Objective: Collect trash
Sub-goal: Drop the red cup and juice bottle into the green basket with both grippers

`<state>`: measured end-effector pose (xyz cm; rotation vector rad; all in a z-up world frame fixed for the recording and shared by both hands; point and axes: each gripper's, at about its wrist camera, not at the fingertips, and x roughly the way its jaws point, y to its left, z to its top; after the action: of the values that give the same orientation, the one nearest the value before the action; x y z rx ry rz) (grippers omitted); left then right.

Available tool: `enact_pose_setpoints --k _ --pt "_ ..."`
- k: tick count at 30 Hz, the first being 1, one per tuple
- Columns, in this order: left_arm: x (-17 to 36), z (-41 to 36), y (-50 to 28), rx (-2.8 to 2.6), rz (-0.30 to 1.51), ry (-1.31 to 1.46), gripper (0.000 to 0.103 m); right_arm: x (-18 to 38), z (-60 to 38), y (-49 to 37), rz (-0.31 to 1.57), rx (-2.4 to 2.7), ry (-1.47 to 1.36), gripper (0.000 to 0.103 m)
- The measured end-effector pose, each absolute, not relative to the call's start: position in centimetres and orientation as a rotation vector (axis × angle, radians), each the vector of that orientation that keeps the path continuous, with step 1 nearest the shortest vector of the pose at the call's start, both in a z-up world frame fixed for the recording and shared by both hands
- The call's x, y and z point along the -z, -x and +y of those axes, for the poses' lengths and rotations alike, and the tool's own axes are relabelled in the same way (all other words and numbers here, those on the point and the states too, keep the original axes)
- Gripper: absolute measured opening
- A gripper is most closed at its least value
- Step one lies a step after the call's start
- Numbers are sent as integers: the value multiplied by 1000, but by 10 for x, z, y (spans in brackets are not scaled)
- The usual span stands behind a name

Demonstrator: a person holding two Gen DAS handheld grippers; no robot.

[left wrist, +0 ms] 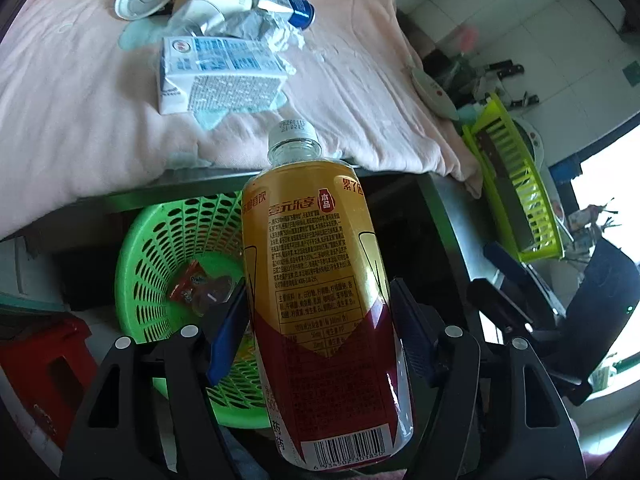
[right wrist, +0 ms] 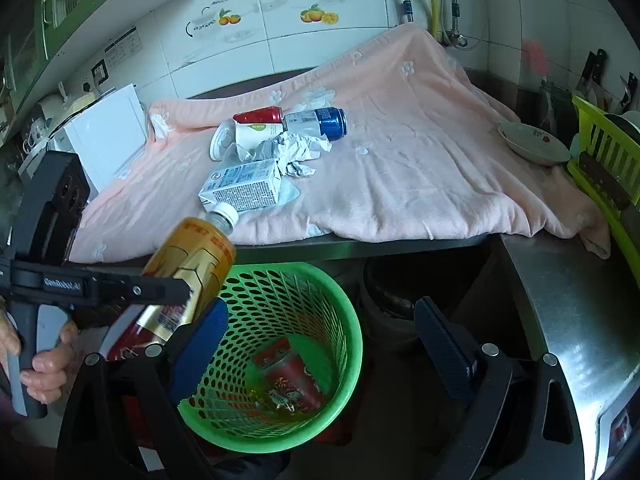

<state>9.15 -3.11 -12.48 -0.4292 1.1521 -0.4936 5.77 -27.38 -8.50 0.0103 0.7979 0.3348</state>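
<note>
We are mid-carry: our left tongs (left wrist: pixel 318 320) hold the bottle (left wrist: pixel 320 280) by its body, cap tilted up toward the bench's front edge, out past that edge and just above the near rim of the basket (right wrist: pixel 352 320) on the floor. The bottle is not yet squarely over the opening, so we judge the next move is to bring it over the middle and part the tongs so that it falls in on the wrappers (right wrist: pixel 292 376) at the bottom.

Our right tongs (right wrist: pixel 320 344) stand wide and empty over the basket; they should clear out of the bottle's path, then go for the rest.

Left on the pink cloth (right wrist: pixel 420 168) near the bench's back: a carton (right wrist: pixel 244 184), crumpled paper (right wrist: pixel 296 152), a blue can (right wrist: pixel 320 122), a red can (right wrist: pixel 258 115) and a white cup (right wrist: pixel 248 132), all touching in one heap. A bowl (right wrist: pixel 532 144) sits by the right edge, beside a yellow rack (right wrist: pixel 604 160); neither looks like trash.
</note>
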Motion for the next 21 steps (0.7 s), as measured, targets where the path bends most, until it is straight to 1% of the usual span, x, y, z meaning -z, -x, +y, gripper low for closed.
enact_pose_setpoints --k 6,13,21 --pt "136 -45 -92 506 1173 347 69 84 -274 -55 795 -327 1 91" --pt "125 -40 -94 479 1141 313 69 79 -271 -64 783 -341 -9 91" --pt "107 -19 -97 424 1083 286 69 68 -255 -96 790 -392 -33 91"
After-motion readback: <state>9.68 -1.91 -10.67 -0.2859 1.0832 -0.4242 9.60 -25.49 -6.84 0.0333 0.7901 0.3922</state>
